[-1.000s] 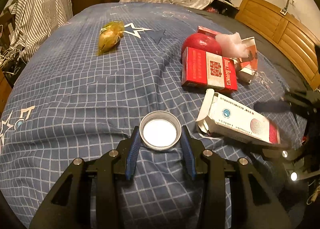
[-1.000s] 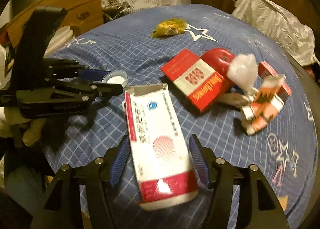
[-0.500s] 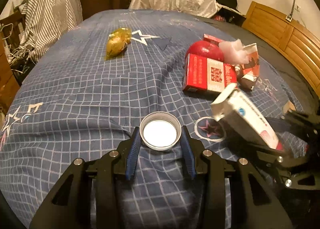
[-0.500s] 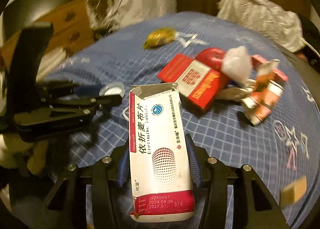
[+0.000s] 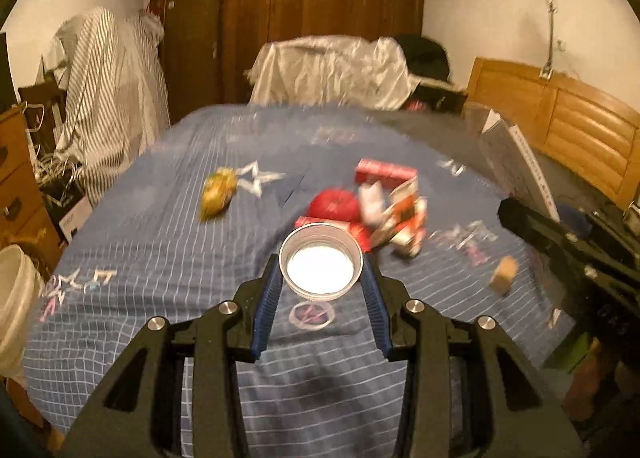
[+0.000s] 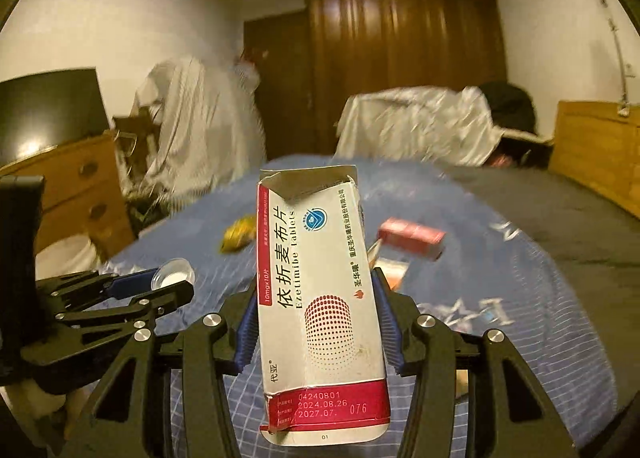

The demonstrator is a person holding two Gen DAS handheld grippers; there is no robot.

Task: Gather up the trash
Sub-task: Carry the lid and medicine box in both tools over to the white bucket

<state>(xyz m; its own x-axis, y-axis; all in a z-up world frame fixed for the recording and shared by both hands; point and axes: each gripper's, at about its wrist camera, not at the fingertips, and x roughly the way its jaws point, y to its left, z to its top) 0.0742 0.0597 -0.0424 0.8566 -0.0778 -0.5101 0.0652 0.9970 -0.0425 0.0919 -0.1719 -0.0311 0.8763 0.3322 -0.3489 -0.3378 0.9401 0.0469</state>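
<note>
The left gripper (image 5: 322, 278) is clamping a round white lid (image 5: 321, 267), open side facing the camera, between its blue pads; the lid is sitting up off the blue checked bed (image 5: 132, 254). The right gripper (image 6: 318, 322) is gripping a white and red tablet box (image 6: 320, 298) across its width, with the torn open end pointing away and the dated red end nearest the camera.

The left wrist view is showing what the box is blocking in the other view: a cluster of red boxes (image 5: 384, 171), a red round thing (image 5: 334, 205) and crumpled red and white packaging (image 5: 400, 217) lying together on the bed beyond the lid, plus a small tan block (image 5: 504, 278) lying apart to the right. A yellow wrapper (image 5: 218, 191) is lying further left beside a white star print. At the right edge of this view the right gripper (image 5: 568, 242) is appearing from the side, with the box (image 5: 516, 161) standing up above it as a pale blurred slab.

The right wrist view is showing the printed face of the tablet box sharply. It is also showing the left gripper (image 6: 160, 282) from the side at lower left, with the lid (image 6: 174, 276) edge-on at its tips. Only one red box (image 6: 412, 236) and the yellow wrapper (image 6: 238, 234) are peeking out on either side of the held box. A wooden dresser (image 6: 76, 181) is standing at the left.
</note>
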